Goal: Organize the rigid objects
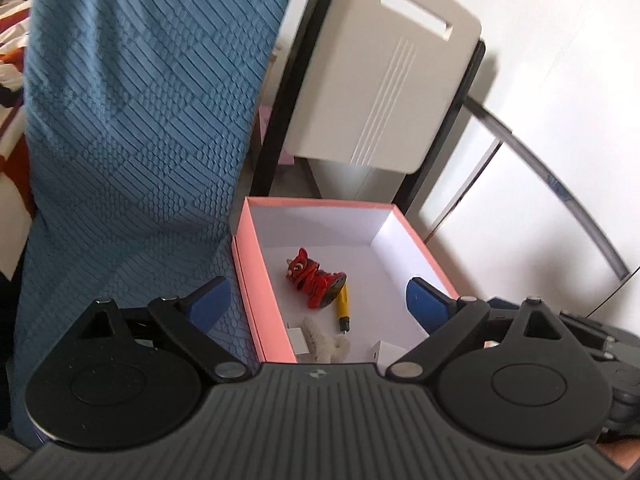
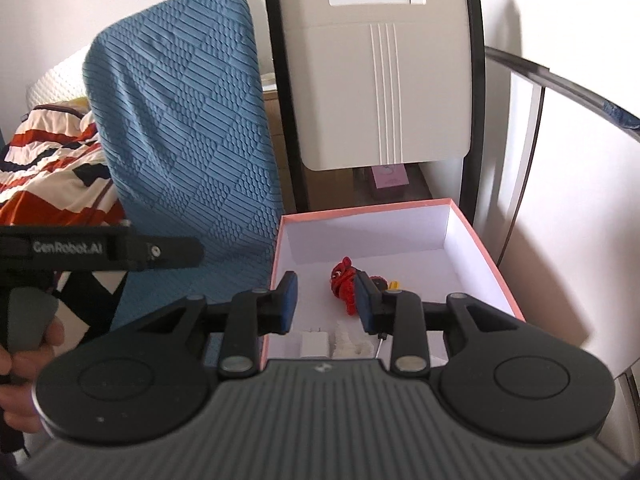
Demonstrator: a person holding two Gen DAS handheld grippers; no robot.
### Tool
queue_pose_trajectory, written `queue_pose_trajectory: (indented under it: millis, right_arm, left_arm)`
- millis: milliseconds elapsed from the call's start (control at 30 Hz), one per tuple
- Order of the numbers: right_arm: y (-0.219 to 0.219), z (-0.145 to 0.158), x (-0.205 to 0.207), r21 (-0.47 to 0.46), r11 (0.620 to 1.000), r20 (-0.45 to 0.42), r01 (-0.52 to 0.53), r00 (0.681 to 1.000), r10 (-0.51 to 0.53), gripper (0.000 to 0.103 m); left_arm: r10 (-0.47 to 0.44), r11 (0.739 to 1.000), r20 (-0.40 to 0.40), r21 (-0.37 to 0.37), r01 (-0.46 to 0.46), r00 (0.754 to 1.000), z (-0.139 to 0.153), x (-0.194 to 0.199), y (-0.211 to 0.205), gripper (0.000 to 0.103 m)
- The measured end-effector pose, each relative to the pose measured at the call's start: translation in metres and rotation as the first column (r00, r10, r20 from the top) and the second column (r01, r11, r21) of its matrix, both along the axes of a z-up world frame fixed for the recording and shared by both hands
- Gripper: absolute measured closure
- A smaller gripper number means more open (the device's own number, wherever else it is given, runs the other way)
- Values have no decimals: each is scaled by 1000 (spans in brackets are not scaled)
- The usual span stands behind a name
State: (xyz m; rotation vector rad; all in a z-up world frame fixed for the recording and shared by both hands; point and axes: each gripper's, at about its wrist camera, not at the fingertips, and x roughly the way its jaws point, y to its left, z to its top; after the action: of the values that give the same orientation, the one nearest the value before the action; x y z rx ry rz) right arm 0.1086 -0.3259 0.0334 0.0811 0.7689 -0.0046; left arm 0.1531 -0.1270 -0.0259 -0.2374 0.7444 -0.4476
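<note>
Pink box [image 1: 250, 276] with white inner walls sits open below both claws, beside a blue textured cushion [image 1: 132, 128] and in front of a white chair back [image 1: 384, 84]. Inside lie 1 red tiger figurine [image 1: 314, 278], 1 yellow pen-like tool [image 1: 343, 306] touching it, a fuzzy cream piece [image 1: 324, 344] and a white charger block [image 2: 314, 342] (near the front wall). Left claw [image 1: 320, 300] hangs above the box with its blue pads spread wide, nothing between them. Right claw [image 2: 327, 300] stands with its pads partly apart and gripping nothing; the figurine shows through the gap. A hand [image 2: 20, 360] grips the left handle.
</note>
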Motion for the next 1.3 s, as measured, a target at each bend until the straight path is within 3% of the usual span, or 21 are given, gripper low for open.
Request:
queue_pose_trajectory:
  millis: [467, 733, 800, 833, 867, 1300]
  right_arm:
    - [21, 7, -47, -3, 1000, -27, 8, 1000, -8, 69]
    - [27, 5, -67, -18, 999, -25, 37, 999, -38, 69]
    - [28, 3, -69, -27, 999, -26, 39, 999, -40, 49]
    - [28, 2, -70, -30, 999, -24, 44, 999, -45, 28]
    - [27, 2, -71, -29, 998, -18, 51, 998, -52, 14]
    - [29, 0, -73, -45, 996, -14, 71, 997, -71, 13]
  left_arm:
    - [33, 999, 24, -43, -32, 999, 2, -63, 24, 6]
    - [38, 999, 35, -13, -37, 999, -4, -86, 29, 2]
    - [45, 999, 37, -5, -45, 998, -6, -88, 31, 1]
    - [49, 999, 34, -2, -49, 998, -6, -87, 32, 1]
    - [53, 999, 31, -3, -53, 998, -7, -88, 34, 1]
    - [69, 998, 22, 1, -69, 997, -8, -86, 35, 0]
